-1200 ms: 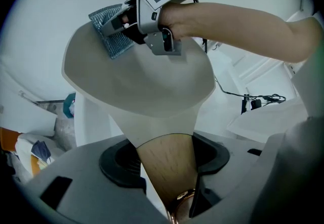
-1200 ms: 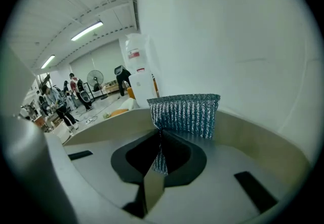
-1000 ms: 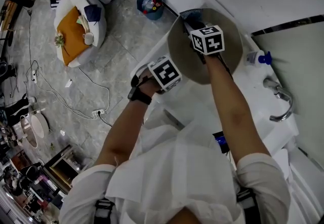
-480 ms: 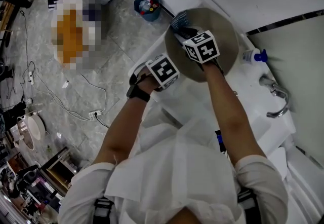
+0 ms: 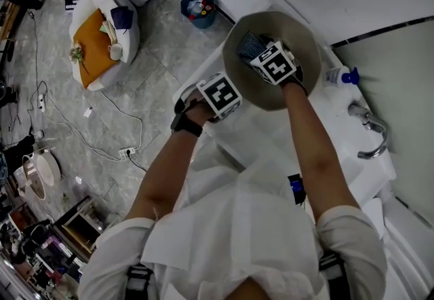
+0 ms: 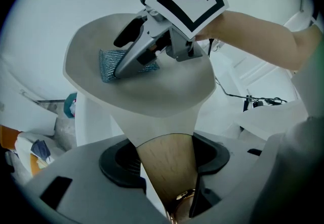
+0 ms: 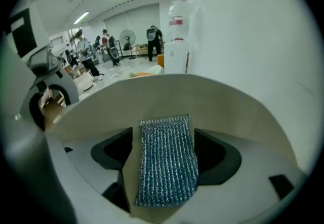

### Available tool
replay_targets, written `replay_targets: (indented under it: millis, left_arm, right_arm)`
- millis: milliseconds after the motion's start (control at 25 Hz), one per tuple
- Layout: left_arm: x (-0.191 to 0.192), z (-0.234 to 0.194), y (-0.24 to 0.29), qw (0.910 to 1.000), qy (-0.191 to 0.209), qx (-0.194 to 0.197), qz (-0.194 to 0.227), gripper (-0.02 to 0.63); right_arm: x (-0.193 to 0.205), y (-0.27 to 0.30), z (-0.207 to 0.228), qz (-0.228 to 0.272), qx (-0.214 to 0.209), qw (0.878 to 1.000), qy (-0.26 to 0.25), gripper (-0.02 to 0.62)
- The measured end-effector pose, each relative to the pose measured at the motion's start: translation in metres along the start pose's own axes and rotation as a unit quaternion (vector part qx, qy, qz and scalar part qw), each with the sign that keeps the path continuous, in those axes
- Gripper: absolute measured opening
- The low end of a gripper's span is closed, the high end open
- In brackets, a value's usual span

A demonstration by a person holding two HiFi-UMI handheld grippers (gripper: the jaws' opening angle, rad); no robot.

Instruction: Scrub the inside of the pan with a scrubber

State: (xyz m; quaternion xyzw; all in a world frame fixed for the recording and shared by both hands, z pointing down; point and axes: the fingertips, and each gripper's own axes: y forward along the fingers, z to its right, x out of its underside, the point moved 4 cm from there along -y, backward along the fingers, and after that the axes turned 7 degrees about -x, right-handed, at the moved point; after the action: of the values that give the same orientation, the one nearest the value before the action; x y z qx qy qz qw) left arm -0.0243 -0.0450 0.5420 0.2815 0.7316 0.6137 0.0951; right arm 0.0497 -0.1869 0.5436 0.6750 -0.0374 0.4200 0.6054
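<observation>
Lying flat inside the pan (image 6: 167, 91), the scrubber (image 6: 109, 61) sits between the jaws of my right gripper (image 7: 164, 154), which have just been opening and now stand wide, not pressing it. My left gripper (image 6: 167, 164) is clamped on the pan's wooden handle.

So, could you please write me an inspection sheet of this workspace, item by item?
Surface: white counter with chrome tap.
Job's things: beige round pan; blue metallic mesh scrubber lies inside it.
Clutter: white bottle with blue cap near the tap.
Tongs: left tongs shut on the pan's wooden handle; right tongs have just been opening, scrubber between them, not pinched.
Cables: thin white cables run to a power strip on the grey floor.
Surroundings: blue bin, orange-and-white seat; people far behind.
</observation>
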Motion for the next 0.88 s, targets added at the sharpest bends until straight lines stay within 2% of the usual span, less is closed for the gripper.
replay_targets:
  millis: [160, 240, 400, 560, 760, 880]
  left_arm:
    - [0.005, -0.001, -0.002, 0.9998, 0.001, -0.004, -0.02, 0.259]
    - [0.007, -0.001, -0.002, 0.9996, 0.002, -0.002, -0.028, 0.259]
    - [0.006, -0.002, -0.004, 0.9996, 0.005, -0.004, -0.029, 0.259]
    - [0.007, -0.002, -0.004, 0.9994, 0.003, -0.004, -0.035, 0.259]
    - [0.006, -0.003, -0.004, 0.9995, 0.005, -0.005, -0.032, 0.259]
    - [0.006, -0.002, -0.004, 0.9994, 0.003, -0.003, -0.034, 0.259]
  right_arm:
    - [0.005, -0.012, -0.012, -0.026, -0.018, 0.997, -0.074, 0.328]
    - [0.011, -0.018, -0.011, -0.04, -0.019, 0.995, -0.092, 0.328]
    - [0.026, -0.014, 0.004, -0.077, -0.022, 0.993, -0.093, 0.328]
    - [0.035, 0.0, 0.005, -0.102, -0.039, 0.992, -0.065, 0.328]
    - [0.023, 0.007, 0.002, -0.096, -0.032, 0.992, -0.075, 0.327]
    - [0.017, 0.011, 0.003, -0.071, -0.011, 0.996, -0.053, 0.327]
